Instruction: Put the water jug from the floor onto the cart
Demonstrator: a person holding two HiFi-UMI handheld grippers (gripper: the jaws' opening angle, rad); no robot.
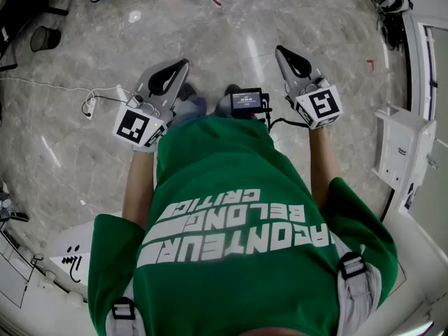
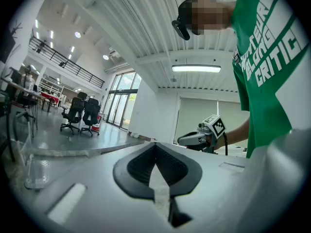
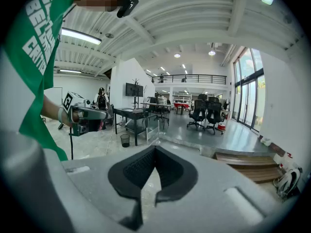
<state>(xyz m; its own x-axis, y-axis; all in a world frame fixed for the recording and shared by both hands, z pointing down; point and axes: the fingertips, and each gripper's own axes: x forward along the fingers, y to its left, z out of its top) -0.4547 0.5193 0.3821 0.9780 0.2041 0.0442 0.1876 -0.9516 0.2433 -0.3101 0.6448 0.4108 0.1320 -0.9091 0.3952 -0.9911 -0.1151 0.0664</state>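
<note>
No water jug and no cart shows in any view. In the head view my left gripper (image 1: pixel 185 64) and my right gripper (image 1: pixel 279 50) are held side by side in front of the person's green shirt, above a marbled floor (image 1: pixel 231 33). Both are shut with nothing between the pads. The left gripper view looks level along shut jaws (image 2: pixel 156 145) into a large hall, with the right gripper (image 2: pixel 197 139) off to its right. The right gripper view looks slightly downward along shut jaws (image 3: pixel 155 148), with the left gripper (image 3: pixel 87 114) at its left.
A white unit (image 1: pixel 406 152) stands at the right and a black bin (image 1: pixel 44 38) at the far left. A power strip with a cable (image 1: pixel 89 106) lies on the floor. Office chairs (image 2: pixel 80 111), desks (image 3: pixel 138 114) and a wooden step (image 3: pixel 248 161) are farther off.
</note>
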